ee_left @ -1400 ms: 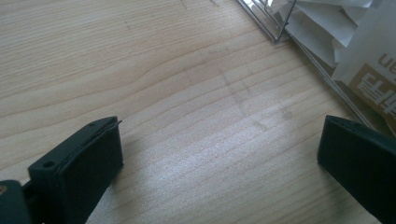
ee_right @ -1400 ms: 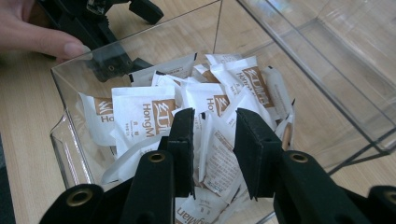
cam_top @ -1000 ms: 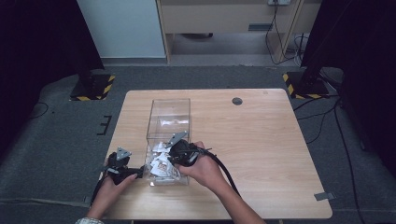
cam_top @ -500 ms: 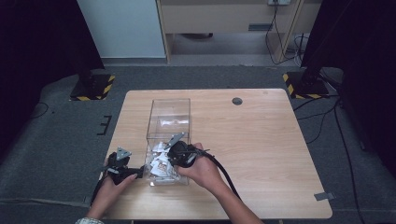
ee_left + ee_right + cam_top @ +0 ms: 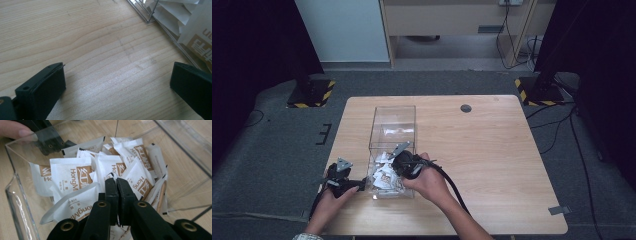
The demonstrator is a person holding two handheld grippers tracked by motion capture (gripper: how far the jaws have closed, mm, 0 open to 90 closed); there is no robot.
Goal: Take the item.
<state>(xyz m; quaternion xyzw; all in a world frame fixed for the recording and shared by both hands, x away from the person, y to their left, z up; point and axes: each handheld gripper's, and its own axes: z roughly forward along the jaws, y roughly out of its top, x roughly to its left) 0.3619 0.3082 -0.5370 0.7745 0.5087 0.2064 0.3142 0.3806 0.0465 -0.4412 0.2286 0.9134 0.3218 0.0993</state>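
Pale wood grain runs across the table (image 5: pixel 492 165), and on its near-left part stands a clear acrylic box (image 5: pixel 393 125), long side running near to far, with a heap of white-and-brown sachets (image 5: pixel 384 172) piled at its near end.

In the right gripper view those sachets (image 5: pixel 75 177) lie loosely over one another, printed faces up. The right gripper (image 5: pixel 116 186) is down among them with its jaws pressed together; a white corner shows at the tips, but whether a sachet is actually pinched I cannot tell. Compared with a second ago, the right hand (image 5: pixel 429 177) has slid a little leftward and deeper over the box's near end. My guess is that a sachet is being picked out.

The left gripper (image 5: pixel 343 181) sits just outside the box's left wall, low over the wood. In its own view the jaws stand wide apart with nothing between them, the box wall (image 5: pixel 165 25) just beside the right one. It has not shifted over the last second.

Farther out, a small dark round disc (image 5: pixel 466 108) marks the table's far side. Grey carpet surrounds the table, with yellow-and-black striped stand bases (image 5: pixel 309 95) at far left and far right.
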